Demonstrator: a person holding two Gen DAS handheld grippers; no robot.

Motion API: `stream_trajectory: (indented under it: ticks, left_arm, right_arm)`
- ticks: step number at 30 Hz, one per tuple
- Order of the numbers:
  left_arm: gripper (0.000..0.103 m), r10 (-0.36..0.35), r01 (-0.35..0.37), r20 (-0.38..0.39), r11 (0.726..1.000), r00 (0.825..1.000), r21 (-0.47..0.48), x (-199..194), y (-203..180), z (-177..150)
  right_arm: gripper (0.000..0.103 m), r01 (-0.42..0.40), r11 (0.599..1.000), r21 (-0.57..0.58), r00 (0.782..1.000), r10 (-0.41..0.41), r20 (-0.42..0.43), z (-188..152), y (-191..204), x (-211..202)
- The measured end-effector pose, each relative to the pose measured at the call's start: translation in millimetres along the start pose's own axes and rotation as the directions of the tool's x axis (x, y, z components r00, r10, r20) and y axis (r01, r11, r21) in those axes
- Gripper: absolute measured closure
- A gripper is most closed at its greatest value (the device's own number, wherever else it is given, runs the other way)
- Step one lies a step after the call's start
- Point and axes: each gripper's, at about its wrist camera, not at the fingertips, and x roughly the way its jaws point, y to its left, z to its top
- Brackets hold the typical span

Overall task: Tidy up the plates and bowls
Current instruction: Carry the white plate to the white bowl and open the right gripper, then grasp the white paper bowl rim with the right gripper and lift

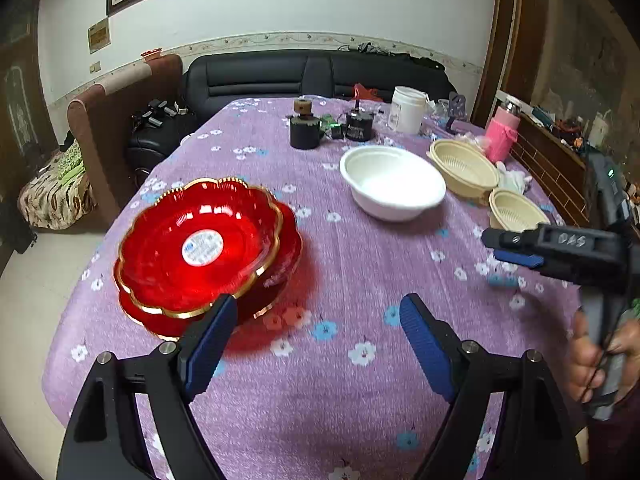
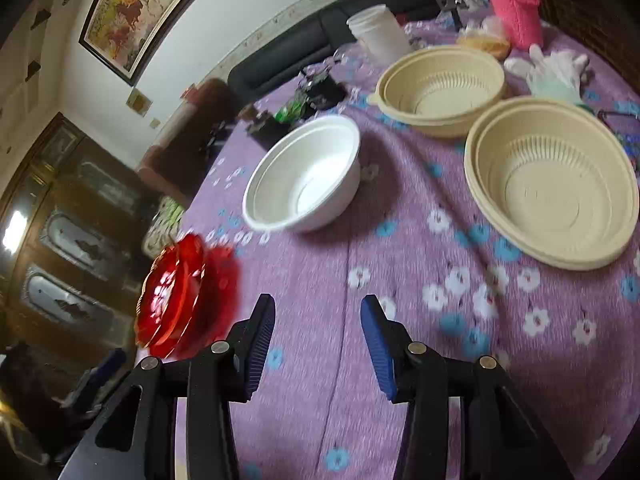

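Observation:
Two red gold-rimmed plates lie stacked, the upper one askew, at the table's left; they show blurred in the right wrist view. A white bowl stands mid-table. Two beige strainer bowls stand right of it, a far one and a near one. My left gripper is open and empty, its left finger just in front of the red plates. My right gripper is open and empty above the cloth, also visible from the side.
The purple flowered tablecloth covers the table. At the far end stand a white jar, a pink bottle, black motors and electronics. A white glove lies by the beige bowls. A black sofa is behind.

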Motion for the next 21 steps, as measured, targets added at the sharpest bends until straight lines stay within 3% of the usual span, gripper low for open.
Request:
stream_trajectory:
  ticks: [6,12,16,21]
  left_arm:
    - [0.02,-0.069,0.067,-0.019,0.994,0.997,-0.086,12.2,14.3,45.1]
    - [0.019,-0.108,0.09,-0.084,0.976,0.991,-0.2,63.3,23.1,100.0]
    - [0.019,-0.127,0.082,-0.16,0.963,0.979,-0.258,107.4,23.3,119.0]
    - [0.019,-0.098,0.046,-0.21,0.97,0.973,-0.241,158.6,4.6,135.2]
  right_arm:
    - [0.054,0.014,0.999,0.05,0.997,-0.018,0.077,28.1,5.4,24.2]
    - [0.054,0.161,0.986,0.047,0.968,-0.167,0.187,55.3,17.9,51.9]
    - [0.054,0.165,0.986,0.035,0.968,-0.168,0.186,51.1,5.8,65.2]
    - [0.054,0.176,0.984,-0.021,0.968,-0.169,0.185,51.2,3.4,70.3]
